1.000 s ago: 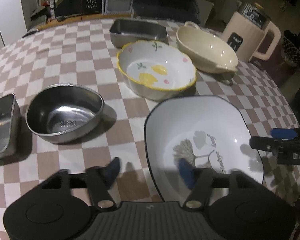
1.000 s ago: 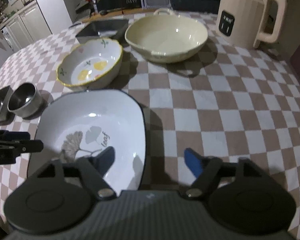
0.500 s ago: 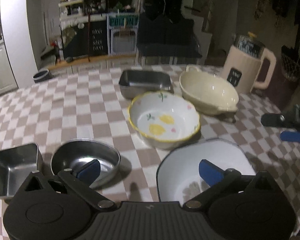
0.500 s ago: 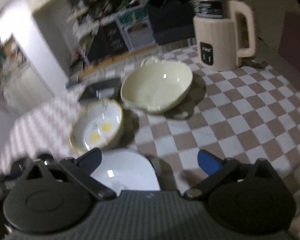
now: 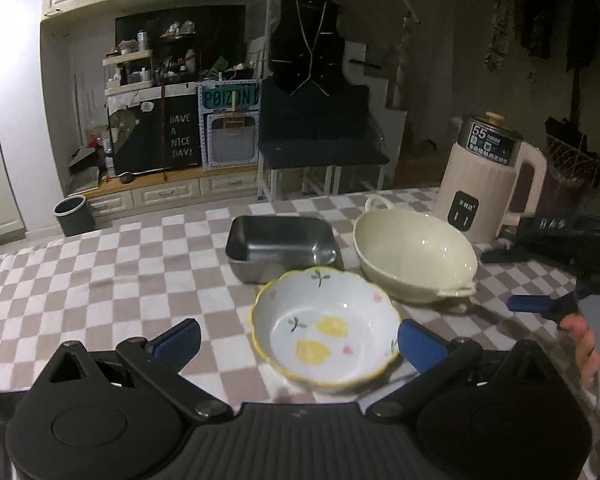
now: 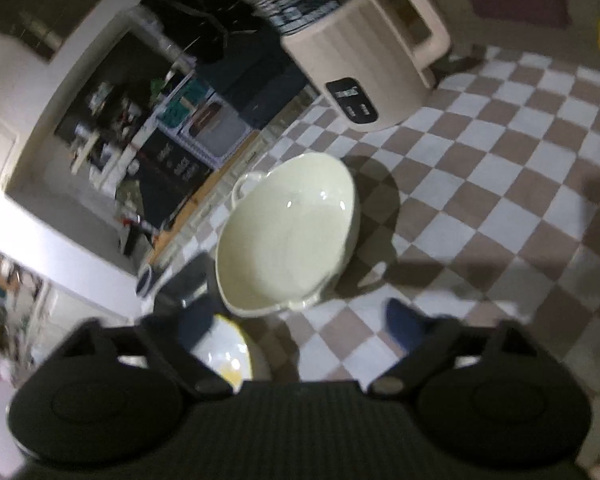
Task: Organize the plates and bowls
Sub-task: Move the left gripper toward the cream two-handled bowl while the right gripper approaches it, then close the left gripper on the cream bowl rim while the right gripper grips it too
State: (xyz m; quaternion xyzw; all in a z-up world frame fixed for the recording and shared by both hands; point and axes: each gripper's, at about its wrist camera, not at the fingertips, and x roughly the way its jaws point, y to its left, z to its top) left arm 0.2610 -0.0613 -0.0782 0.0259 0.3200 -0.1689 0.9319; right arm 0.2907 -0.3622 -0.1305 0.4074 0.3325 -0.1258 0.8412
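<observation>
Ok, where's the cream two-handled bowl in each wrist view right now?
Left wrist: the cream bowl sits right of centre, behind the lemon-print bowl and beside the steel tray.
Right wrist: the picture is rolled and blurred; the bowl fills the centre, ahead of the fingers.
Shared landmark: the beige kettle, just beyond the bowl.

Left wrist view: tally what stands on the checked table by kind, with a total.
Ceramic bowls: 2, the lemon-print bowl and the cream two-handled bowl
Metal containers: 1, the rectangular steel tin
Appliances: 1, the beige electric kettle
Total: 4
</observation>
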